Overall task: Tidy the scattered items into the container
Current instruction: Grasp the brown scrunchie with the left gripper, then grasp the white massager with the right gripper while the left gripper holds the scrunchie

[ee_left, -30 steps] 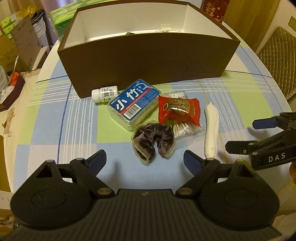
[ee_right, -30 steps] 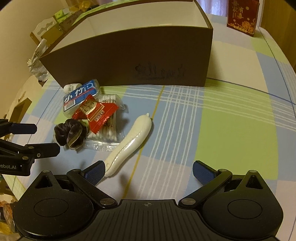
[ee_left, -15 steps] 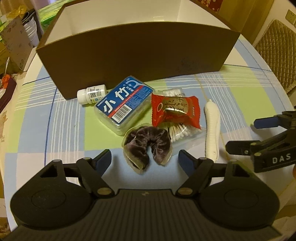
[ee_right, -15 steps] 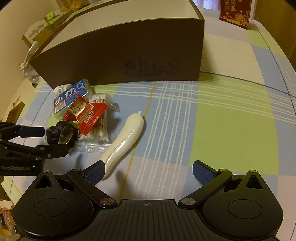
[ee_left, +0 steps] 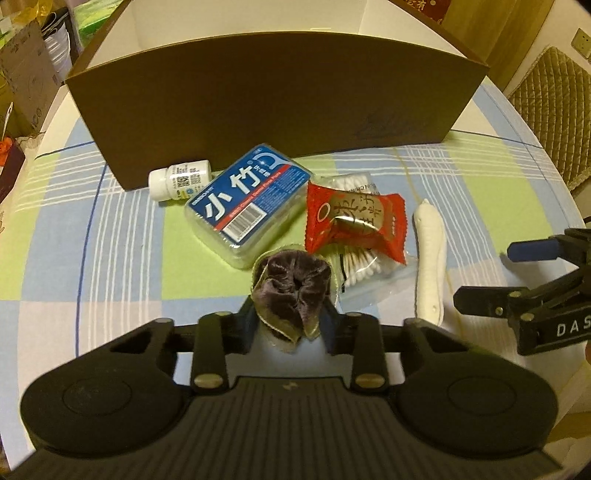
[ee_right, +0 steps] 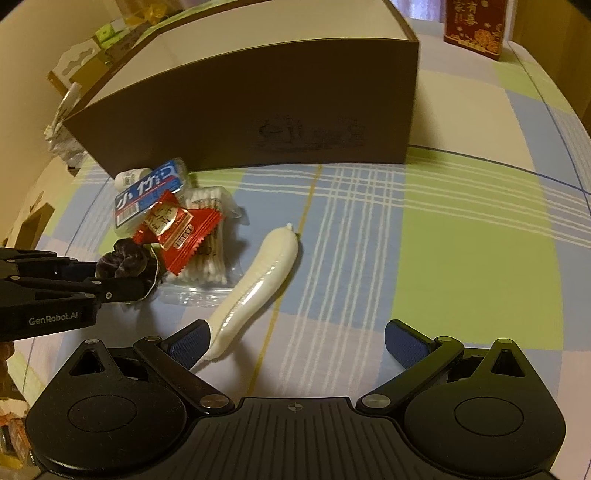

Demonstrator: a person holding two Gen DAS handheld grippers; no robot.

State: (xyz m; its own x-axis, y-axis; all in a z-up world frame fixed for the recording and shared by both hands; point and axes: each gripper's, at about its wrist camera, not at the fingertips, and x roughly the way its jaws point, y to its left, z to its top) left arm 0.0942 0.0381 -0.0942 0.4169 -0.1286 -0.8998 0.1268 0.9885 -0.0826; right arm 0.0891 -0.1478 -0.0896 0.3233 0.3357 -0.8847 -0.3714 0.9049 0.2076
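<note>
My left gripper (ee_left: 291, 325) is shut on a dark purple velvet scrunchie (ee_left: 293, 288) in a clear wrapper, low over the tablecloth. Just beyond it lie a blue-labelled clear case (ee_left: 251, 206), a small white bottle (ee_left: 179, 179), a red snack packet (ee_left: 356, 221) on a bag of cotton swabs (ee_left: 360, 262), and a long white tube (ee_left: 430, 258). The brown box (ee_left: 273, 99) stands open behind them. My right gripper (ee_right: 297, 338) is open; its left pad sits against the white tube's (ee_right: 258, 280) near end. The left gripper (ee_right: 122, 284) with the scrunchie (ee_right: 125, 258) shows at the left of the right wrist view.
A checked blue, green and white cloth (ee_right: 461, 236) covers the round table. A red gift box (ee_right: 474, 27) stands at the back right. Cartons and clutter (ee_left: 26, 74) crowd the left beyond the table edge. A padded chair (ee_left: 557, 103) is on the right.
My left gripper moved forward and down onto the scrunchie and closed on it. My right gripper crept forward, so the white tube's end now meets its left pad.
</note>
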